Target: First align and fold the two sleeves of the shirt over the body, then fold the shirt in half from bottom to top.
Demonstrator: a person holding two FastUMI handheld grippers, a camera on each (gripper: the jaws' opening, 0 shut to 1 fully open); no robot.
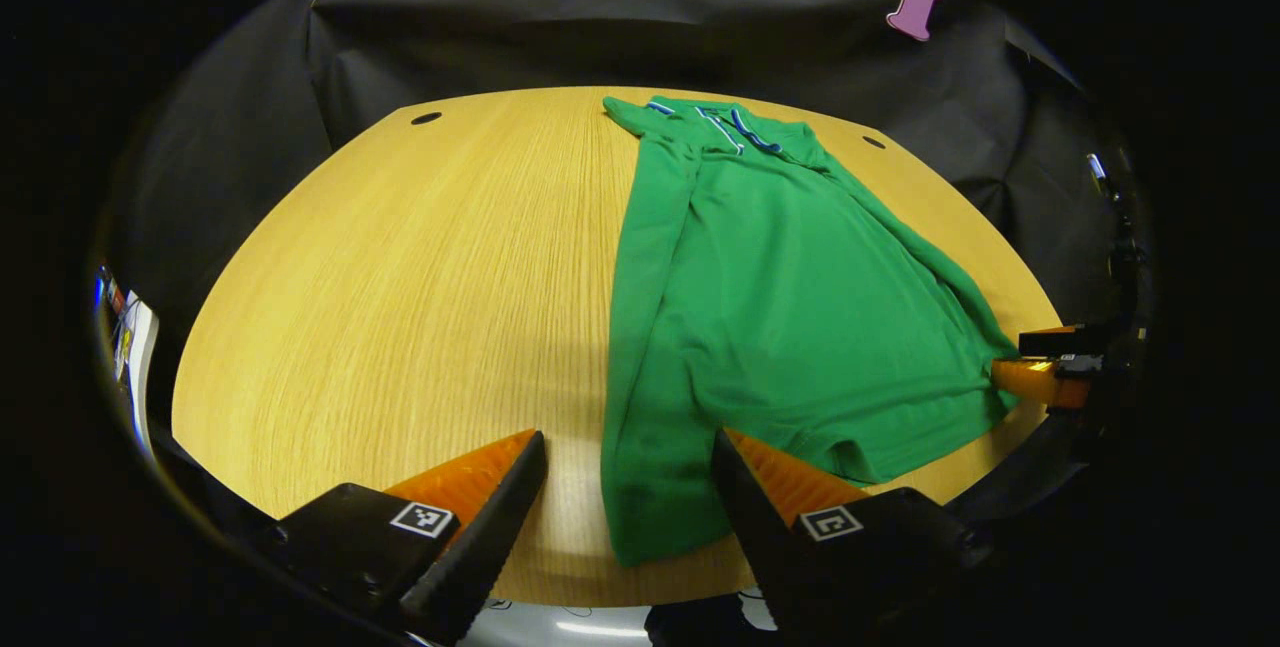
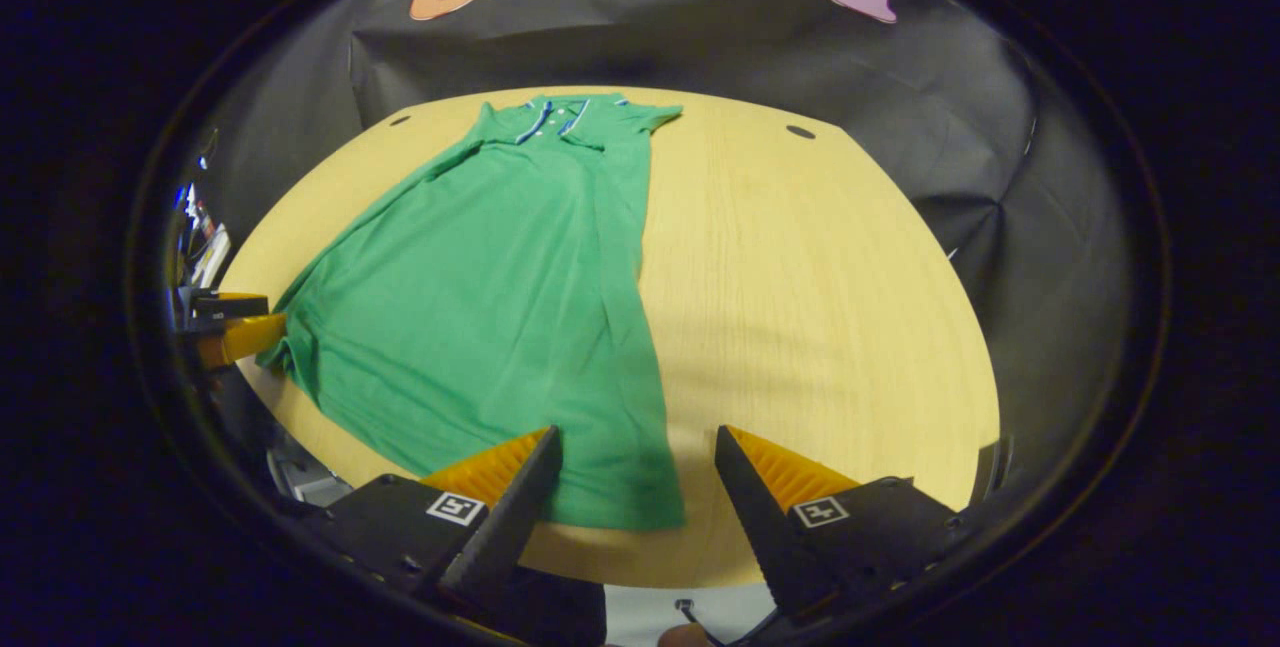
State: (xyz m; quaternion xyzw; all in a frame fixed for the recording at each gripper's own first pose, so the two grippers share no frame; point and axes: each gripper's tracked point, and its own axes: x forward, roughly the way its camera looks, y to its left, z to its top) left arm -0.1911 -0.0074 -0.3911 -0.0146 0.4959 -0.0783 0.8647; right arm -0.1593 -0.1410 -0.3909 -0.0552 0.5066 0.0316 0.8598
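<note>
A green polo shirt (image 1: 790, 307) (image 2: 480, 297) lies flat on the wooden table (image 1: 420, 307) (image 2: 800, 307), collar (image 1: 730, 127) (image 2: 555, 117) at the far side and hem towards me. Both side edges look folded inward over the body. In the left gripper view, my left gripper (image 1: 628, 497) is open, its fingers either side of the hem's left corner. My right gripper (image 2: 635, 487) is open in the right gripper view, around the hem's right corner. Each view also catches the other gripper at the opposite hem corner: the right gripper (image 1: 1040, 367) and the left gripper (image 2: 235, 327).
Bare wood spreads to the left of the shirt in the left gripper view and to its right in the right gripper view. Small dark holes (image 1: 426, 117) (image 2: 800, 131) mark the far corners. The black cloth wall stands behind the table, whose near edge runs under my fingers.
</note>
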